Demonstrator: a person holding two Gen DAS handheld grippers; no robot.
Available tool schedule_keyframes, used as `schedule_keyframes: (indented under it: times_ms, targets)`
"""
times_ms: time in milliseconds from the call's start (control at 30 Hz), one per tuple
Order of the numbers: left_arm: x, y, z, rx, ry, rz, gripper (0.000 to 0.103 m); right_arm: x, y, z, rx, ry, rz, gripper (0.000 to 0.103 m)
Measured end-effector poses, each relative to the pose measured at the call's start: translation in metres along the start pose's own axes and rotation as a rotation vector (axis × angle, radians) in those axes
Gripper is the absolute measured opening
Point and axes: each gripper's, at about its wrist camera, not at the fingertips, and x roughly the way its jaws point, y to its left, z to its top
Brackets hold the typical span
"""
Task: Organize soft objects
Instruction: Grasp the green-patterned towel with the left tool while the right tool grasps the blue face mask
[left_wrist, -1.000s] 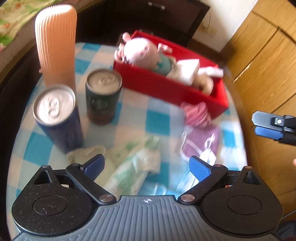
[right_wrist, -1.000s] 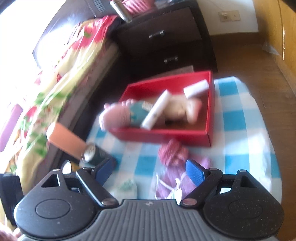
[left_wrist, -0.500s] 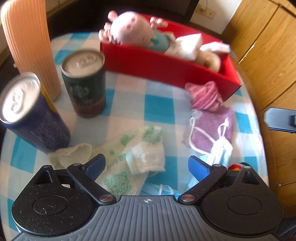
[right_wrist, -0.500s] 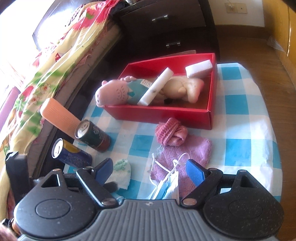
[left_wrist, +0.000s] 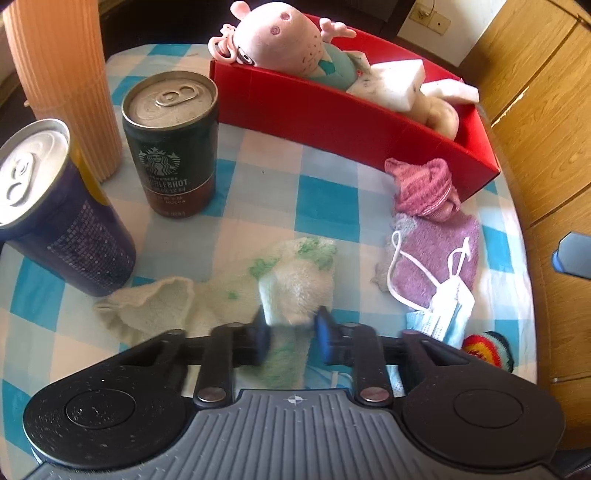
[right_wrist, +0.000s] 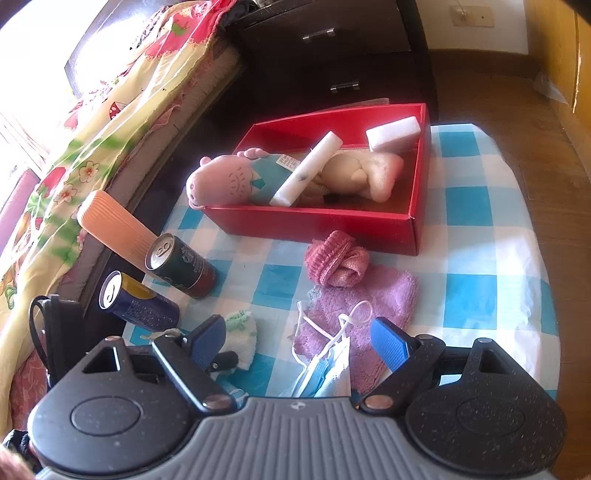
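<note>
A white cloth with green print (left_wrist: 291, 280) lies crumpled on the checked tablecloth, near the front edge. My left gripper (left_wrist: 294, 330) is closing its jaws on a raised fold of this cloth, and the blue pads press it from both sides. In the right wrist view the same cloth (right_wrist: 242, 334) shows beside the left finger. My right gripper (right_wrist: 297, 341) stands open above a blue face mask (right_wrist: 328, 373) and a purple cloth (right_wrist: 373, 295), holding nothing. A pink knitted piece (left_wrist: 424, 188) rests by the red box (left_wrist: 332, 110), which holds a pink plush pig (left_wrist: 280, 33).
A dark green can (left_wrist: 170, 144), a blue can (left_wrist: 55, 218) and an orange ribbed cylinder (left_wrist: 62, 81) stand at the left. The box also holds white sponges (right_wrist: 393, 133) and a beige plush (right_wrist: 365, 173). A rainbow knitted item (left_wrist: 487, 350) sits at the table's right edge. A bed (right_wrist: 92, 147) lies to the left.
My left gripper has come down over the white and green cloth and its jaws have closed from wide open onto a fold. The right gripper has stayed open and hardly moved.
</note>
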Motion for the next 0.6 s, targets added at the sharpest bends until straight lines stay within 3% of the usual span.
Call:
schedule_keyframes:
  times_ms: [100,367,600]
  targets:
    - [-0.006,0.001,0.002,-0.015,-0.009,-0.028,0.016,-0.001,0.001,0.0,-0.007,0.0,0.006,0.065]
    - [-0.043,0.009,0.015,-0.098,-0.123,-0.137,0.014,0.001,0.005,-0.008,-0.057,0.02,-0.015,0.065]
    - [-0.07,0.022,0.024,-0.165,-0.197,-0.206,0.014,0.02,0.025,-0.035,-0.155,0.111,0.006,0.065]
